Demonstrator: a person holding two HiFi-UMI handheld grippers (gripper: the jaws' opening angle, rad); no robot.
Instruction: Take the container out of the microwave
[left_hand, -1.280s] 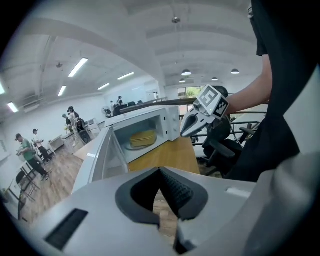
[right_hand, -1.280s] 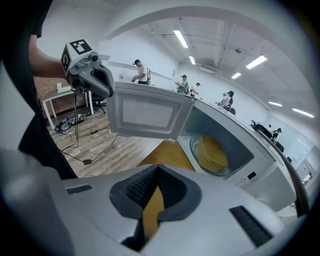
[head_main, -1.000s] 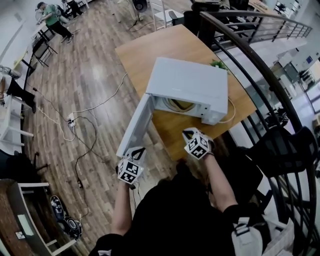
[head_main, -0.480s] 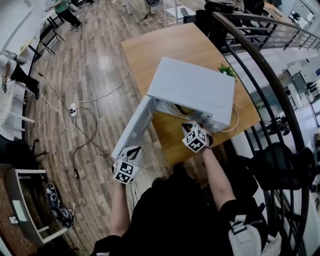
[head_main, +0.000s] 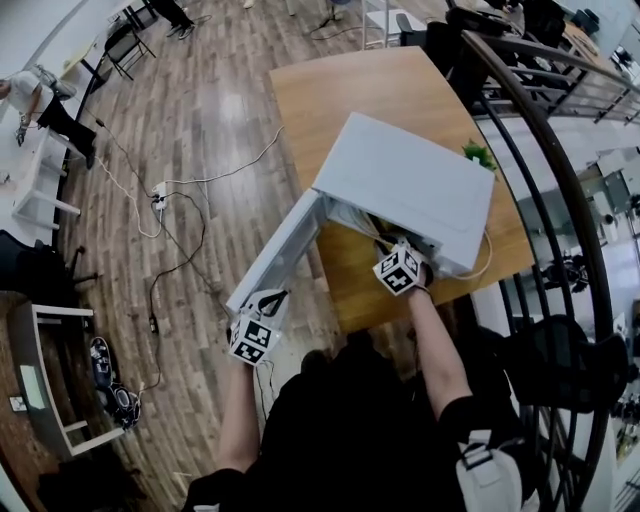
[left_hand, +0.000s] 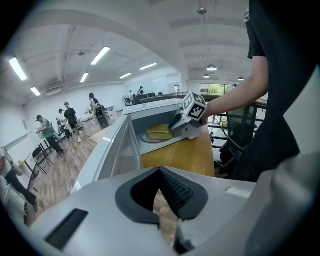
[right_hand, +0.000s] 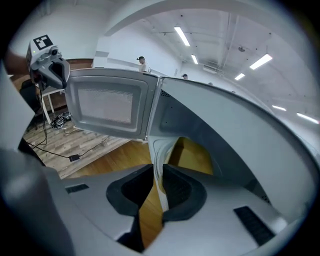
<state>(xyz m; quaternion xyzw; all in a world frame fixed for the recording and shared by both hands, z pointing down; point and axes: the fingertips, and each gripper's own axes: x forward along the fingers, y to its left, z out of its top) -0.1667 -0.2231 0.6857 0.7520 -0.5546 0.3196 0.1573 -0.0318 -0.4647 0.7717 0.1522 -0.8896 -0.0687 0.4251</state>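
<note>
A white microwave (head_main: 410, 185) stands on a wooden table (head_main: 370, 90), its door (head_main: 280, 255) swung wide open to the left. Inside it, a yellow container (left_hand: 159, 132) rests on the turntable; from the right gripper view the container (right_hand: 192, 155) lies just past the jaws. My right gripper (head_main: 400, 268) is at the mouth of the cavity, its jaws a narrow gap apart with nothing between them. My left gripper (head_main: 255, 335) hangs by the door's outer end, off the table, its jaws closed on nothing.
A dark curved railing (head_main: 540, 150) runs close along the right of the table. Cables and a power strip (head_main: 160, 190) lie on the wooden floor at the left. A white cord (head_main: 487, 258) trails from the microwave's right side, and a small green plant (head_main: 478, 155) sits behind it.
My right gripper has moved forward from the table's near edge up to the microwave's opening. The left gripper has stayed by the door's end.
</note>
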